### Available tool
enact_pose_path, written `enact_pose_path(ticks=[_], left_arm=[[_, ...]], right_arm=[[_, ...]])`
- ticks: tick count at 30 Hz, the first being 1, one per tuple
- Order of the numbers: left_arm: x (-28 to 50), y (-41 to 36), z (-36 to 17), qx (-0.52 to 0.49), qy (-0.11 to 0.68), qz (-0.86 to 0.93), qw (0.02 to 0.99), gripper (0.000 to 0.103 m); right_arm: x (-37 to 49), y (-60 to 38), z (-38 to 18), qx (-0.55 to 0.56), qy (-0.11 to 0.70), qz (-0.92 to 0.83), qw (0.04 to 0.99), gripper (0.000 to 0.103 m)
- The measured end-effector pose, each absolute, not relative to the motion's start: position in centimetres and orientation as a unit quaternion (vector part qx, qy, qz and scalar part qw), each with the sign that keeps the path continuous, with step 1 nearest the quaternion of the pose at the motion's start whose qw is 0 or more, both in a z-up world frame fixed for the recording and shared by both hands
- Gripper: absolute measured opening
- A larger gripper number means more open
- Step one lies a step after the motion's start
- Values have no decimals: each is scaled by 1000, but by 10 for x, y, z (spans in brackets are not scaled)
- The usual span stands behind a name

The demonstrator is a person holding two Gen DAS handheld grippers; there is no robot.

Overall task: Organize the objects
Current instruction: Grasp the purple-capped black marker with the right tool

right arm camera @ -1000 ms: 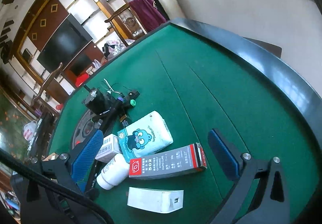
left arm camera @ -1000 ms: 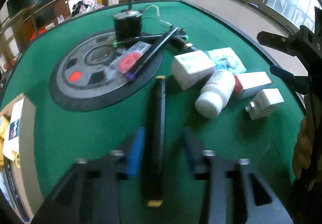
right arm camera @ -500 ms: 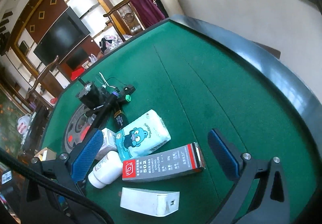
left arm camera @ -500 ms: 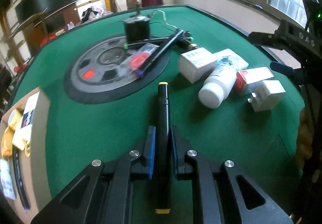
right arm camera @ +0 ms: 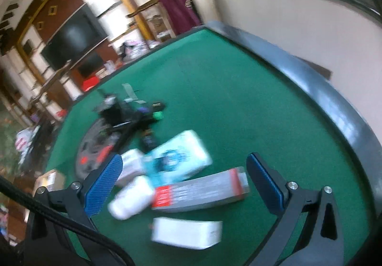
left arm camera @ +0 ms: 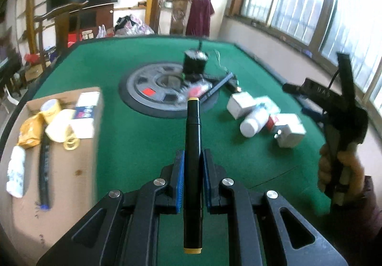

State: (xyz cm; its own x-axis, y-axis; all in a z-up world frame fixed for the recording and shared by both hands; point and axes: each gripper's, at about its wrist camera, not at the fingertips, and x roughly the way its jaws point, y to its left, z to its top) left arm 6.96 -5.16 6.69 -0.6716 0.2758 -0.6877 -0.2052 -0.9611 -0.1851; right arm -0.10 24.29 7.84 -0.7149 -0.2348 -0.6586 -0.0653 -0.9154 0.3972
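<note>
My left gripper (left arm camera: 193, 158) is shut on a black marker (left arm camera: 193, 146) with yellow ends and holds it lifted above the green table (left arm camera: 143, 141). My right gripper (right arm camera: 183, 168) is open and empty, hovering over a cluster of items: a white bottle (right arm camera: 131, 199), a red and grey box (right arm camera: 200, 192), a tissue pack (right arm camera: 179, 158) and a white box (right arm camera: 188, 232). The same cluster shows in the left wrist view, with the bottle (left arm camera: 253, 120) among the boxes. The right gripper's body (left arm camera: 334, 108) shows at the right of the left wrist view.
A cardboard box (left arm camera: 71, 170) at the left holds tape rolls, a yellow packet, a white box and a black pen. A round grey disc (left arm camera: 162, 84) in the table's middle carries a black motor (left arm camera: 194, 63) and a long black tool. The table's dark rim (right arm camera: 322, 103) runs at the right.
My left gripper closed on the black marker and lifted it off the table, turning left so the cardboard box came into view. My right gripper stayed open and shifted slightly.
</note>
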Motion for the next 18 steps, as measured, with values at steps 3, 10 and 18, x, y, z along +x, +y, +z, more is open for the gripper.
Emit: enact_pose_path(ticks=[3,10,18], left_arm=[[77,-77,76,-364,-75,919,131,12],[93,-132,75,-350,-130,918,131,12],[96,-186,65,-337,-164,920,117,12]], right_arm=[[-12,221,92,395,-210,-889,95,103],[-73,152,85,480,-210,-839,147,103],[-114,110,54,537,-151,-827,63,65]])
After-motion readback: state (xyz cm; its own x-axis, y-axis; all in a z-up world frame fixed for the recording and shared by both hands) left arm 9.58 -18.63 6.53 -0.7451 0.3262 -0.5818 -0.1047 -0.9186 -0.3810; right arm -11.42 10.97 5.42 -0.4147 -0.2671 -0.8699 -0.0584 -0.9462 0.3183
